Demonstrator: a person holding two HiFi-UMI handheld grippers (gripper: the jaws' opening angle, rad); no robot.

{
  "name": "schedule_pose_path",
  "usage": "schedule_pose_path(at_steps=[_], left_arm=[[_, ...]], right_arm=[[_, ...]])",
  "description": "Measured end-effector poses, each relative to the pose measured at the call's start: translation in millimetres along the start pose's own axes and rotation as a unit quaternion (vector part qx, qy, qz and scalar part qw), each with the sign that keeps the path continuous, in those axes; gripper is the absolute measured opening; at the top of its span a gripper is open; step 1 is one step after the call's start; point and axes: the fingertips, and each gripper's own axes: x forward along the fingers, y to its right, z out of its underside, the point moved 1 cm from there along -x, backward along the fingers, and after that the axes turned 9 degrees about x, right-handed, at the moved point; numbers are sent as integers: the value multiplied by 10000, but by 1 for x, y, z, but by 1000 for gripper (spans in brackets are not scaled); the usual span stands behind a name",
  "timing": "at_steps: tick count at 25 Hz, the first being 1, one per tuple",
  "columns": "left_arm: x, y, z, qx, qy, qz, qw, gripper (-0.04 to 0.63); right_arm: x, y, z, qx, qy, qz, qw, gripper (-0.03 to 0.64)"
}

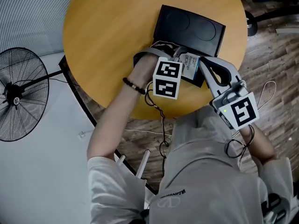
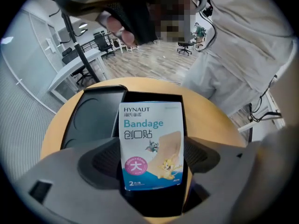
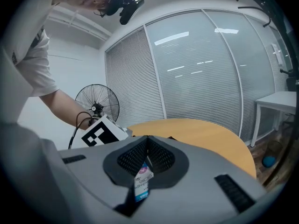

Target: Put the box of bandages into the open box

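Box of bandages (image 2: 152,146) is clamped by its side edges in the left claw (image 2: 152,161). It is held directly over the open box (image 2: 154,97) at the near edge of the tabletop (image 1: 107,31). Right claw (image 3: 147,140) is closed, apparently empty, just beside it. Pickup and positioning appear complete; lowering and release remain.

I saw a round wooden table (image 1: 107,27) carrying a black open box (image 2: 156,202) near its edge. A black lid (image 1: 189,29) lay flat beside it, touching or perhaps hinged; I couldn't tell.
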Motion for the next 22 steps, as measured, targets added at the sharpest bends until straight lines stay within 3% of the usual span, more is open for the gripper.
schedule_pose_path(at_steps=[6,22], left_arm=[[6,-1,-2,179,-131,236,9995,425],[5,4,-4,-21,147,451,9989,426]], right_arm=[[1,5,4,68,-51,20,10000,18],[-2,9,6,178,-61,8,9998,18]])
